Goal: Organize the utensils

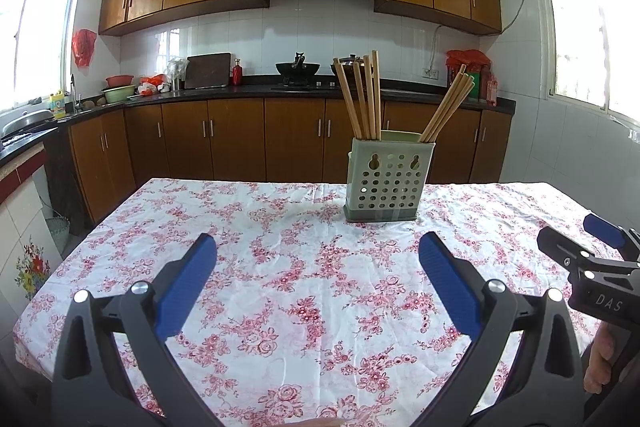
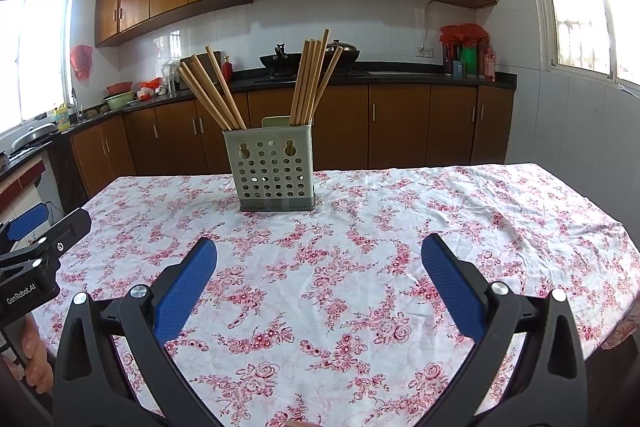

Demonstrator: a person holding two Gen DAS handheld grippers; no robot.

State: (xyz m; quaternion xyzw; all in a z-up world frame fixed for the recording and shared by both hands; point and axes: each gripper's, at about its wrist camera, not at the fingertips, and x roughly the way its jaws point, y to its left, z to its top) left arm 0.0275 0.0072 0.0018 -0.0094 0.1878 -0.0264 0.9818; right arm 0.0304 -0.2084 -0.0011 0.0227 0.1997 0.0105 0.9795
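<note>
Blue ribbed pads point(image 1: 188, 287) are seen closest of all, bolted to matte black arms with round silver screws. The left gripper point(image 1: 318, 251) is held with its fingers spread wide, nothing between them, over the near edge of the table point(image 1: 120, 227). The right gripper point(image 2: 319, 253) is held the same way, fingers wide apart and empty, over the near edge as well. From the left wrist view, the right gripper's black body and a blue pad tip are caught at the table's right edge; from the right wrist view, the left gripper is caught at the left edge.

The table is covered by a white cloth point(image 1: 280, 287) printed with pink and red roses, wrinkled and creased throughout. Toward the far edge, a pale green plastic utensil holder point(image 1: 386, 179) is stood upright on a darker grey base. Its boxy front wall is pierced with rows of round holes and two keyhole slots near the rim. Light wooden chopsticks point(image 1: 360, 99) are held inside it in two bundles: one bundle stands nearly upright in one side, the other point(image 1: 448, 111) leans outward at a slant from the other side. The sticks are slim, straight and matte.

Behind the table, glossy brown wooden cabinets point(image 1: 236, 139) are lined under a dark polished countertop, and a black wok point(image 1: 298, 68) is set on the stove.
</note>
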